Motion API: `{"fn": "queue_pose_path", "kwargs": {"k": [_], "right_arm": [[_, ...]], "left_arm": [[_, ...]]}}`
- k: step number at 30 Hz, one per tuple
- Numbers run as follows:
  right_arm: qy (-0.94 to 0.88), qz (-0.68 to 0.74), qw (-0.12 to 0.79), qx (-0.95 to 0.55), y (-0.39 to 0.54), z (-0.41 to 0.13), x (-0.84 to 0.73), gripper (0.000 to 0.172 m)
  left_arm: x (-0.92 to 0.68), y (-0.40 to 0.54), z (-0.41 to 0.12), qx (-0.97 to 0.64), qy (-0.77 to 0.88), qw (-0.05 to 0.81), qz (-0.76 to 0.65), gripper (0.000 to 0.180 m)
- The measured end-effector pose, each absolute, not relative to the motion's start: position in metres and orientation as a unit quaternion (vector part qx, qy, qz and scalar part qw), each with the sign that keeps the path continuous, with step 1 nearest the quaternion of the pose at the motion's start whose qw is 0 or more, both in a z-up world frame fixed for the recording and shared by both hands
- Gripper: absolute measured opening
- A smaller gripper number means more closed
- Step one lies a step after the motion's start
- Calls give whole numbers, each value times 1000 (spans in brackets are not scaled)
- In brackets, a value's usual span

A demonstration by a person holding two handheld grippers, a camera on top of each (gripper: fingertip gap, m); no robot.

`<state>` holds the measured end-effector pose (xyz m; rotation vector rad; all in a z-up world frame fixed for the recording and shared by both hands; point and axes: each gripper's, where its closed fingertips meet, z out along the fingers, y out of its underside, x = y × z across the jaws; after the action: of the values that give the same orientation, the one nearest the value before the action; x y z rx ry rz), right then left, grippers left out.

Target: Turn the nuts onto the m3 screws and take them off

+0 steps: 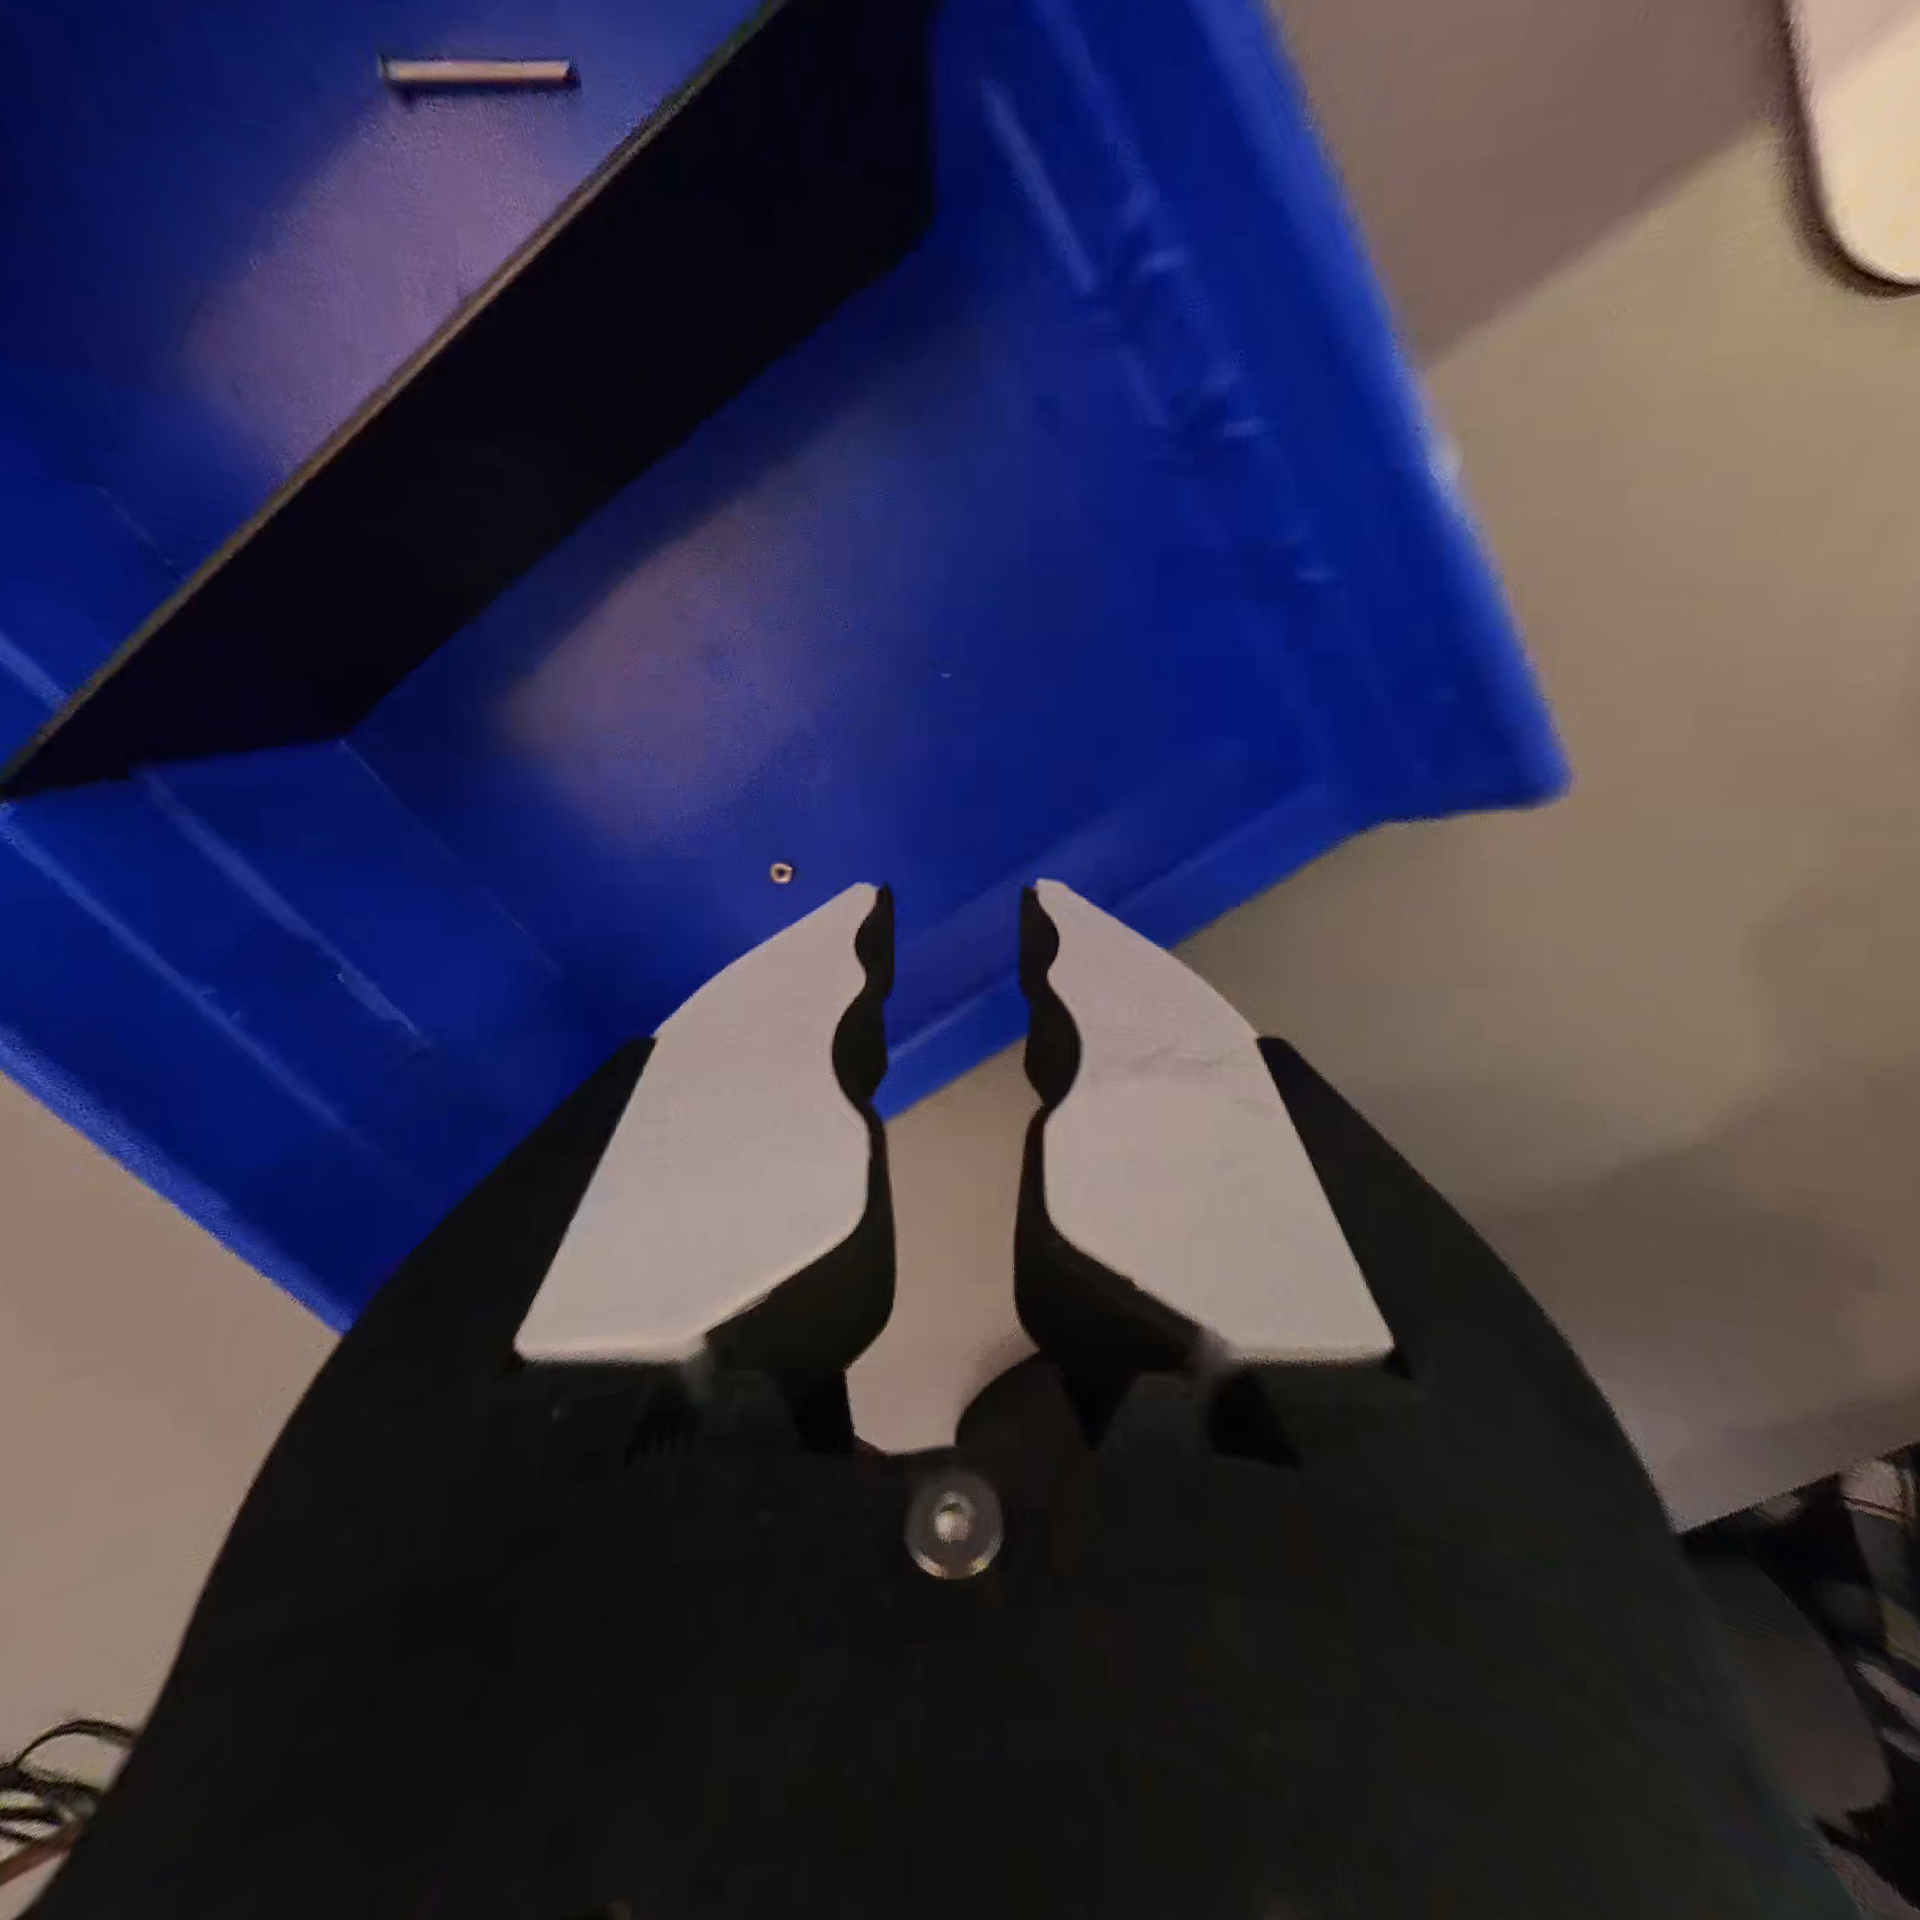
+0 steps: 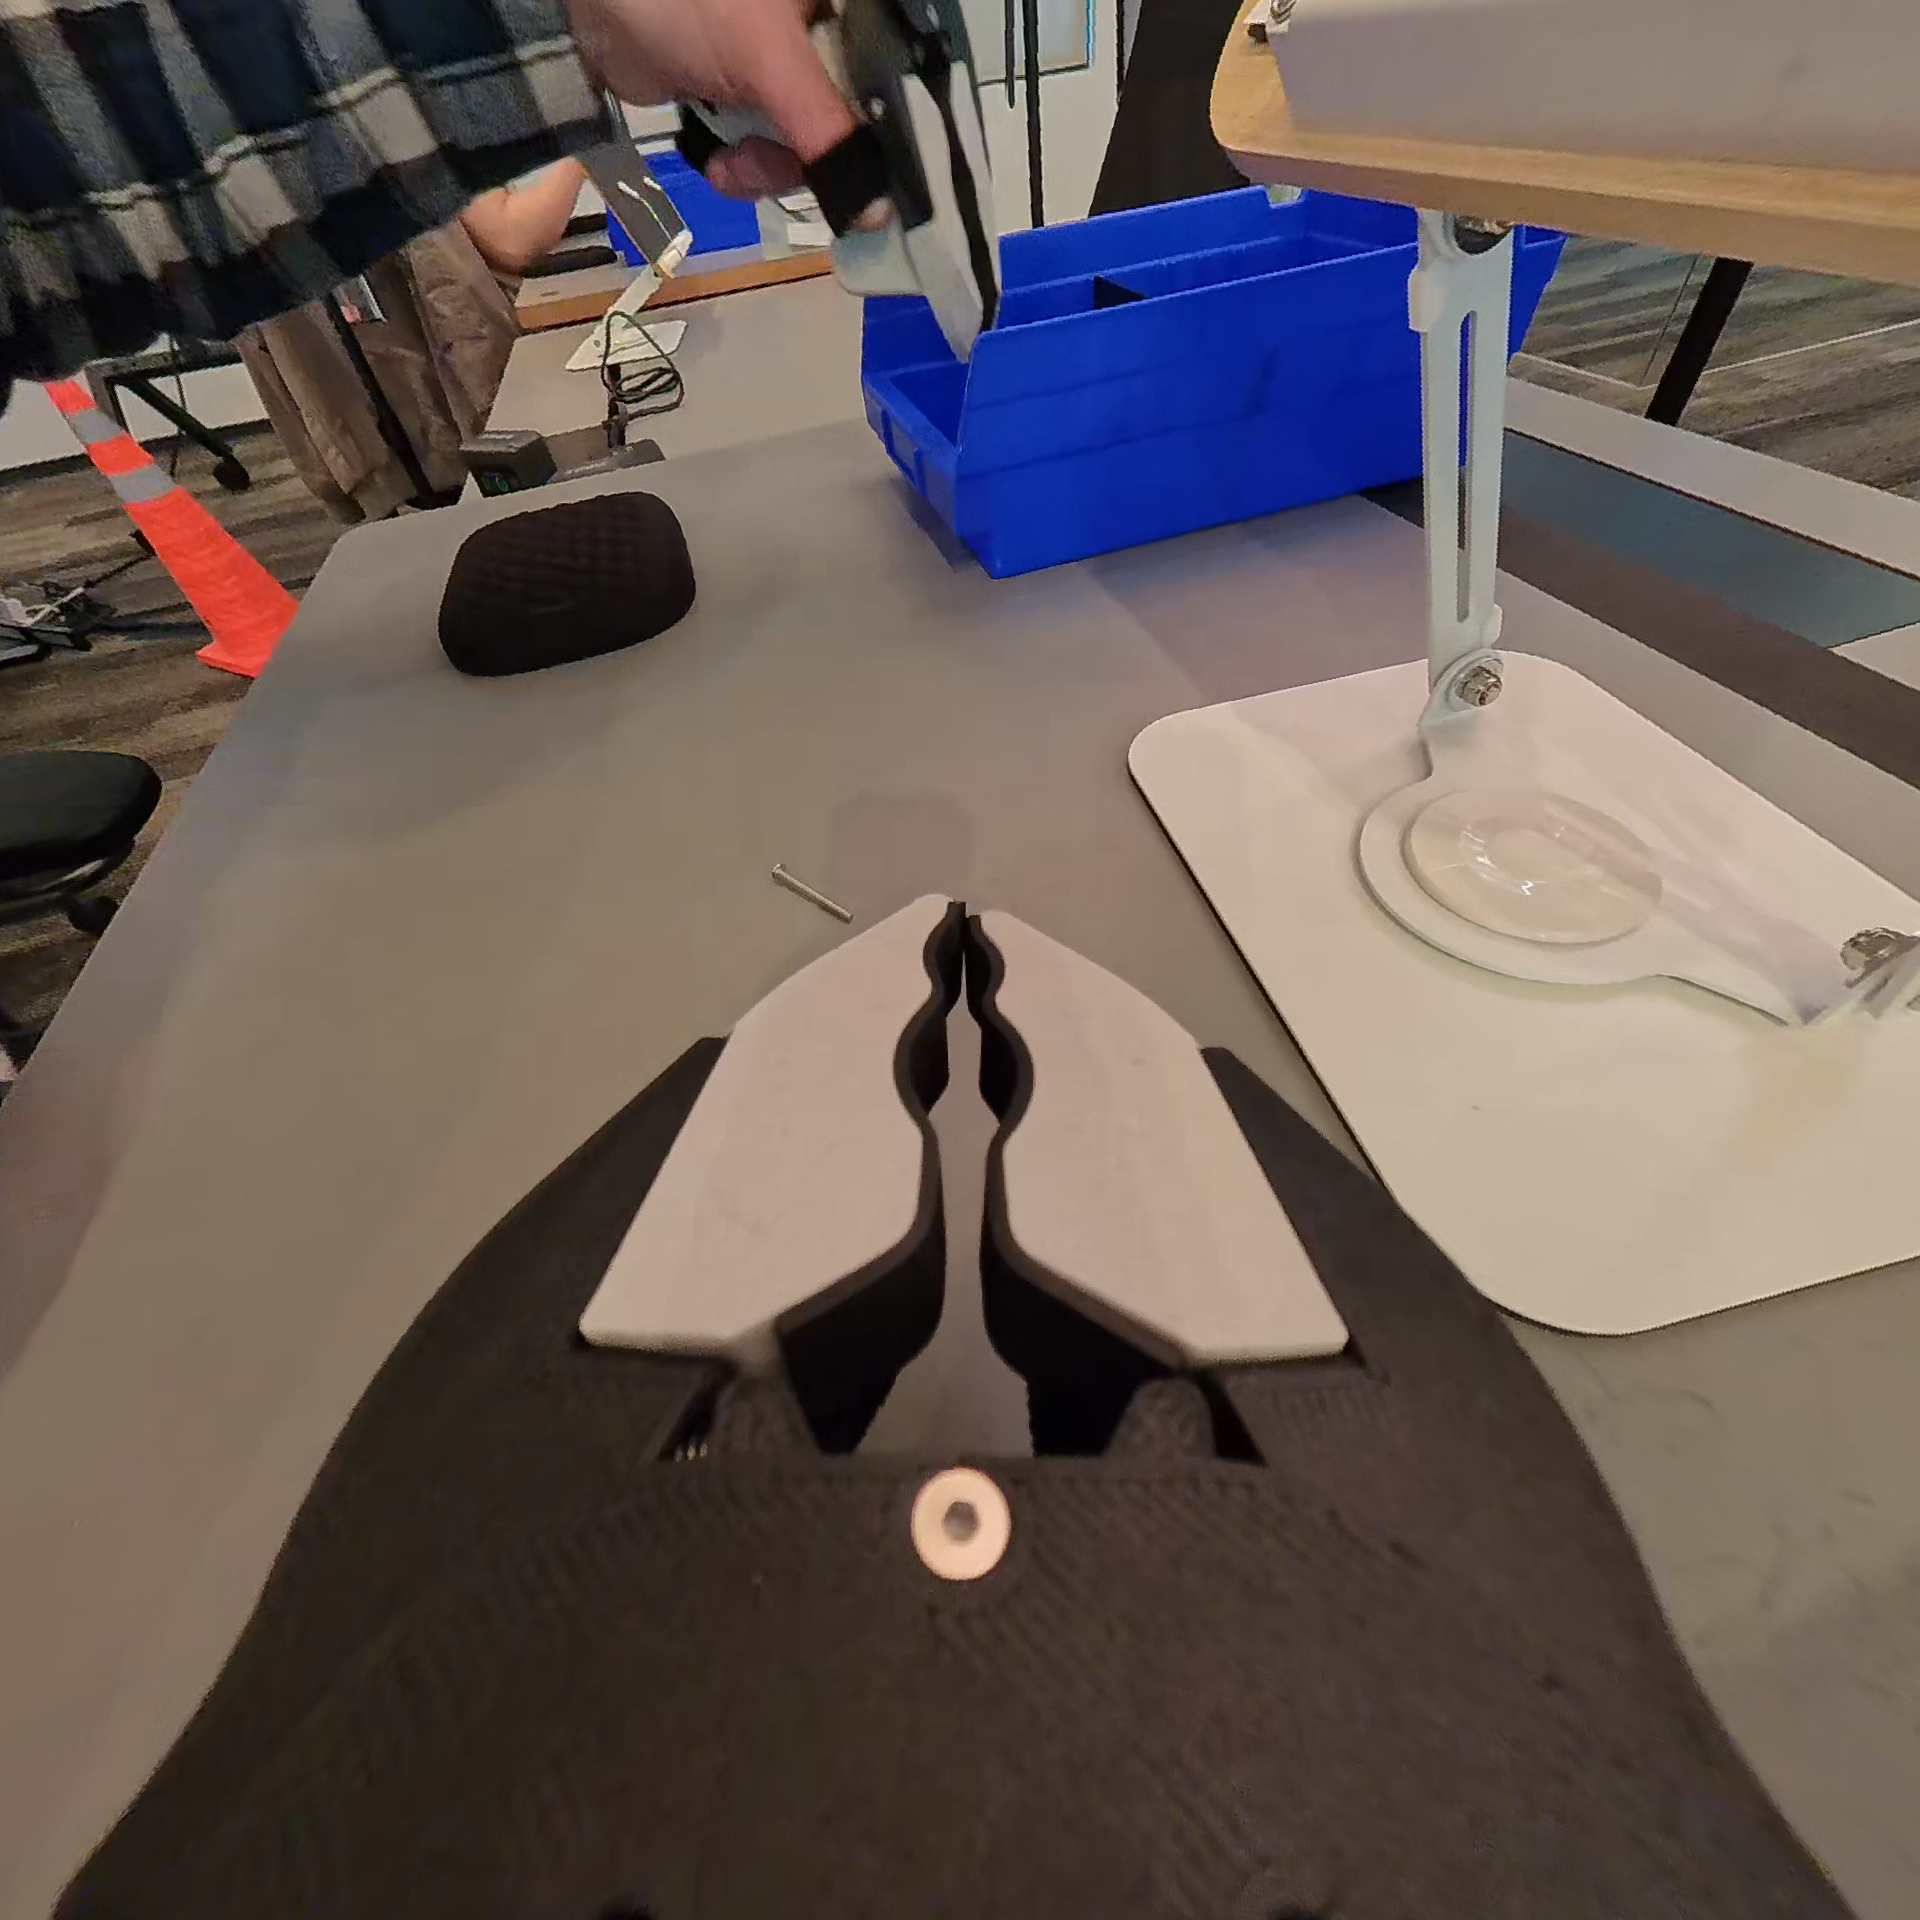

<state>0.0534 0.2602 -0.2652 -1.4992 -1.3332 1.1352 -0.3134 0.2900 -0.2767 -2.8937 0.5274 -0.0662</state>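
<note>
My left gripper (image 1: 956, 899) is open with nothing between its pads. It hovers over the near corner of a blue bin (image 1: 1195, 582). A tiny metal nut (image 1: 782, 872) lies on the bin floor just left of my left fingertip. A metal screw (image 1: 473, 73) lies in the far compartment behind a black divider (image 1: 540, 436). In the right wrist view a hand holds that gripper (image 2: 971, 312) pointing down into the blue bin (image 2: 1143, 436). My right gripper (image 2: 961, 916) is shut, low over the grey table (image 2: 520, 987). A small screw (image 2: 812, 894) lies on the table just left of its tips.
A white stand base (image 2: 1558, 1039) with an upright bracket (image 2: 1460, 468) sits on the right. A black mesh pad (image 2: 566, 582) lies at the back left of the table. An orange cone (image 2: 197, 540) and a chair (image 2: 62, 821) stand off the table's left edge. Across from one pair of fingers to the other is roughly 35 cm. The tiny metal nut (image 1: 782, 872) lies some 8 cm from my left tips, 45 cm from my right tips.
</note>
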Motion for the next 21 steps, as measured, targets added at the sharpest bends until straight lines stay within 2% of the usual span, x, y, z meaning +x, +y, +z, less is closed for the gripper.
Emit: {"fn": "queue_pose_path", "kwargs": {"k": [1,5,11,21], "right_arm": [[-529,450,406,-594,260,-265,53,0],[-528,453,404,-594,260,-265,53,0],[-529,453,402,-594,260,-265,53,0],[-529,455,401,-594,260,-265,53,0]], "left_arm": [[-319,293,-284,-981,170,86,-27,20],[-348,297,-313,-989,145,26,-4,23],[-363,294,-335,-990,137,-20,8,22],[-367,296,-348,-991,127,-45,-3,18]]}}
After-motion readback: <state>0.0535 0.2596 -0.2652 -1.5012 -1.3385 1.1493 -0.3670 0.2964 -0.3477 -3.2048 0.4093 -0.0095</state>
